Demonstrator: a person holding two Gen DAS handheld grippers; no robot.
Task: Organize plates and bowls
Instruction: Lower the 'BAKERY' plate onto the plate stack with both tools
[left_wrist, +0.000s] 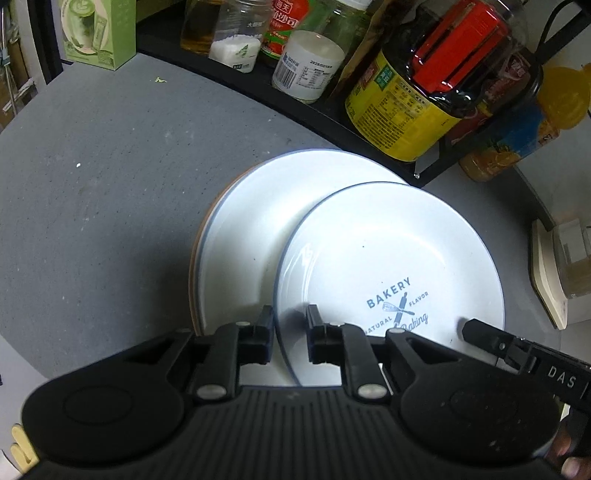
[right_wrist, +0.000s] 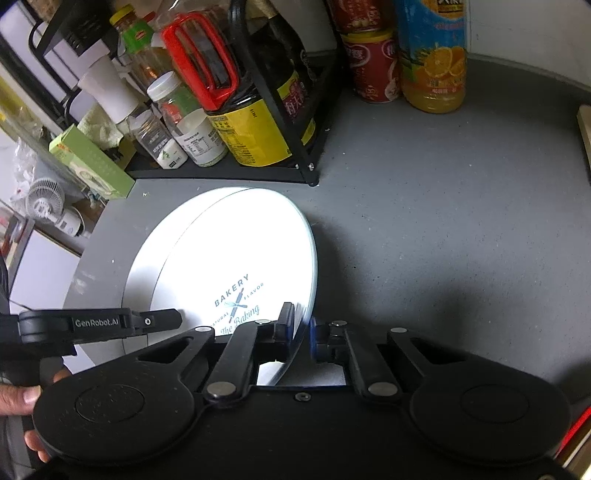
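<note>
White BAKERY plate (left_wrist: 388, 258) gripped by its near rim at both sides, left gripper (left_wrist: 290, 325) and right gripper (right_wrist: 301, 326) fingers clamped, lying off-centre toward 4 o'clock atop plate stack (left_wrist: 243, 229), probably for alignment.

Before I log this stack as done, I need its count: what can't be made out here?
- Plates under the large plate: only thin rim edges show at its left side in the left wrist view; number unclear.
- BAKERY plate: near edge hidden behind the left gripper.
- Right wrist view: glare washes out the plate; right gripper covers its near rim.
</note>
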